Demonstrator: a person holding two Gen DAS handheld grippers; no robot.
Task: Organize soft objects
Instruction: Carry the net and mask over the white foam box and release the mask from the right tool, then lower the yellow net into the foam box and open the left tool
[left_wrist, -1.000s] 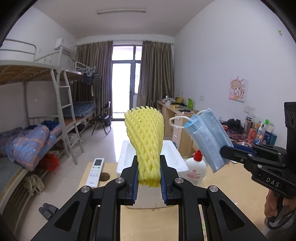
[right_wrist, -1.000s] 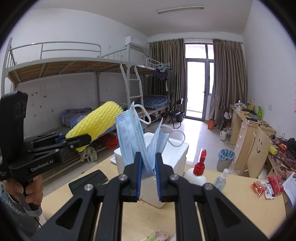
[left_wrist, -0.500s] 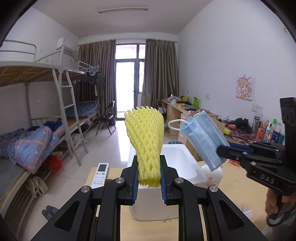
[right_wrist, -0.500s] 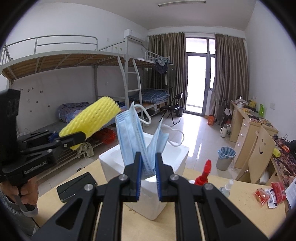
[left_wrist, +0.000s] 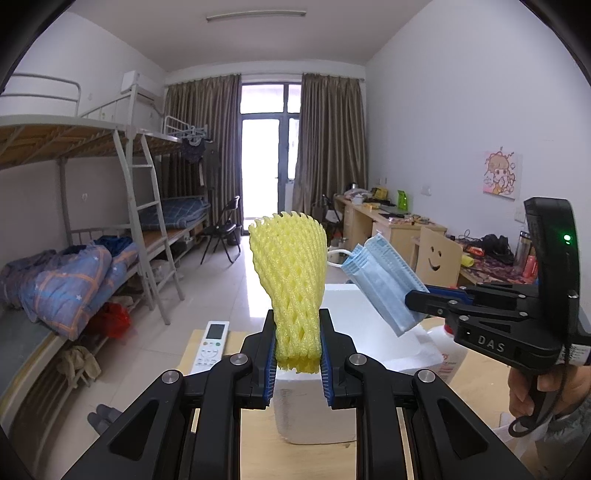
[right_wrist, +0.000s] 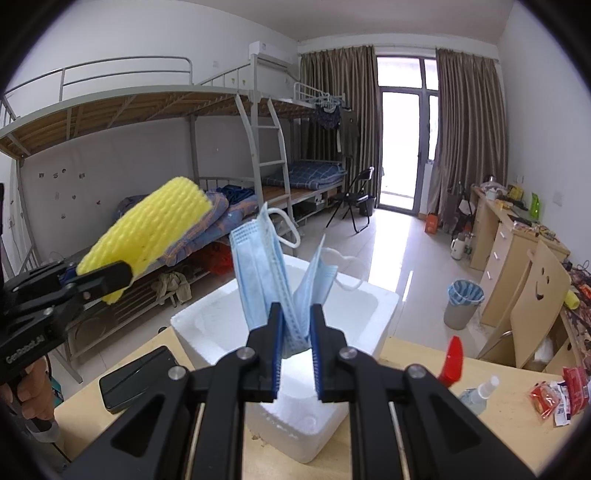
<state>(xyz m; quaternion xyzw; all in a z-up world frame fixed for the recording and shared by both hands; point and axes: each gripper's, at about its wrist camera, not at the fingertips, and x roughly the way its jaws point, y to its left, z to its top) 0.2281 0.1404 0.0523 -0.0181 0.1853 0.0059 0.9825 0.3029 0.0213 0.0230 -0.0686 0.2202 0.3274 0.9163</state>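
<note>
Left gripper (left_wrist: 297, 356), clamped narrow on the pinched lower end of a yellow foam net sleeve (left_wrist: 291, 280); long axis of sleeve running up and away from the fingers, flared end uppermost. Right gripper (right_wrist: 295, 328), likewise narrow, pinching a folded stack of blue face masks (right_wrist: 271, 273) at the fold, both halves splaying upward in a V, white ear loops trailing off to the right. Seen from the left wrist, right gripper (left_wrist: 417, 297) reaching in from the right edge, masks (left_wrist: 384, 282) tilted toward the sleeve, near it but apart. Seen from the right wrist, left gripper (right_wrist: 99, 275) entering from the left edge, sleeve (right_wrist: 151, 225) angled up and to the right.

Directly ahead of and below both tools: an open white foam box (right_wrist: 373, 314) on a wooden table (right_wrist: 506, 417), cavity facing up. Box (left_wrist: 391, 345) partly hidden behind the left fingers. Masks apparently over the near wall of the box; sleeve toward its left side. Right hand probably the nearer for a drop, needing only a short forward and downward move. Elsewhere on the table: white remote (left_wrist: 210, 345), dark phone (right_wrist: 138, 374), red-capped bottle (right_wrist: 452, 360).
</note>
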